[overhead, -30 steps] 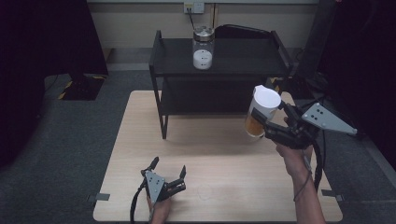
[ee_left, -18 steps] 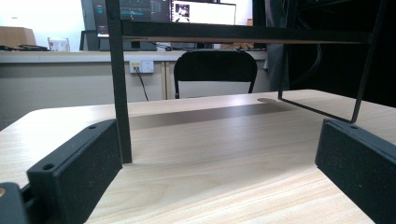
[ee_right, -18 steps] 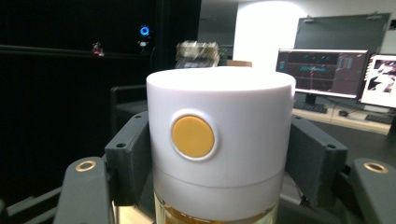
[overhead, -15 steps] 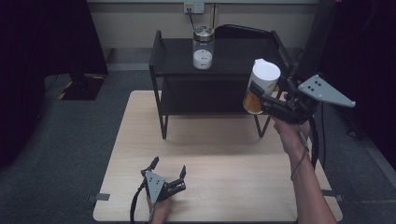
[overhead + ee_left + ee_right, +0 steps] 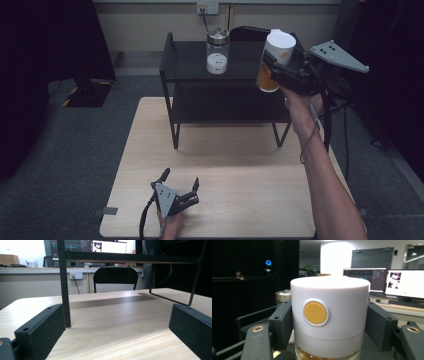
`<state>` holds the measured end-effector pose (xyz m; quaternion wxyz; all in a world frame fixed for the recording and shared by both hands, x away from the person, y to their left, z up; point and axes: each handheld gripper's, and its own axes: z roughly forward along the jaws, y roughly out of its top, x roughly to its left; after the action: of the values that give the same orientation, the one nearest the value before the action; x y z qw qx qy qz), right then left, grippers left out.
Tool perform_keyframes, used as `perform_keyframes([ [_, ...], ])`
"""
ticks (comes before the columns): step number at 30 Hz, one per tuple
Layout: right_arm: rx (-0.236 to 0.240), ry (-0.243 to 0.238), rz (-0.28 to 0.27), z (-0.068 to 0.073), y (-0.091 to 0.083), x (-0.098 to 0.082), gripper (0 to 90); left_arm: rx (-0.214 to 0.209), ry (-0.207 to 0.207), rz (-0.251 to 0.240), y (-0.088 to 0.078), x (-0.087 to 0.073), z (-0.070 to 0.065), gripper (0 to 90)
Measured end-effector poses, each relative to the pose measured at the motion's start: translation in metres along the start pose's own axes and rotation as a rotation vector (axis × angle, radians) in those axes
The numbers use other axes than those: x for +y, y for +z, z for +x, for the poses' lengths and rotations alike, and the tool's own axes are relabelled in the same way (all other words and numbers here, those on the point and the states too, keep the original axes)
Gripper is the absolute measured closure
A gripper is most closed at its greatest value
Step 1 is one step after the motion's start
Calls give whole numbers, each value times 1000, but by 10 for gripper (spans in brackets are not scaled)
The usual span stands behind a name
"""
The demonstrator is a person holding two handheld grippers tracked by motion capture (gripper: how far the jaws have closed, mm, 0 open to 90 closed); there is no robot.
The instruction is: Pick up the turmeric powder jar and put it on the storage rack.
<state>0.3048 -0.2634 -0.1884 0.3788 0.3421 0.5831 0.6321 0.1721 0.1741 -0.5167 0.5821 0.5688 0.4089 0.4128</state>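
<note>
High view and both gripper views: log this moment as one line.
right gripper: shut on white-lidded clear jar of orange contents, held above black metal shelf rack | left gripper: open, low over light wooden table

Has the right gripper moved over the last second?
Yes. The right gripper, shut on the white-lidded jar, rose and went forward toward the black shelf top.

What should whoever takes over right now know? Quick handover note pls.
Right gripper: shut on the white-lidded jar of orange contents, held in the air at the top shelf of the black rack.
Left gripper: open, empty, low at the near edge of the table.
Metal-lidded jar: standing on the top shelf.
Done: jar lifted to shelf height.
Left: probably set it down beside the other jar and release.
</note>
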Motion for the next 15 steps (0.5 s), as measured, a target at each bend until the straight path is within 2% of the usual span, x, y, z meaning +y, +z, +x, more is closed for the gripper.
perform_keyframes([
  [3,-51,-12,22,6,15,3,304,0,0,-1,0,0,0,1],
  [9,-116,8,28,10,38,3,304,-1,4,1,0,0,0,1],
  [15,-152,7,54,11,60,5,304,-4,4,1,0,0,1,2],
])
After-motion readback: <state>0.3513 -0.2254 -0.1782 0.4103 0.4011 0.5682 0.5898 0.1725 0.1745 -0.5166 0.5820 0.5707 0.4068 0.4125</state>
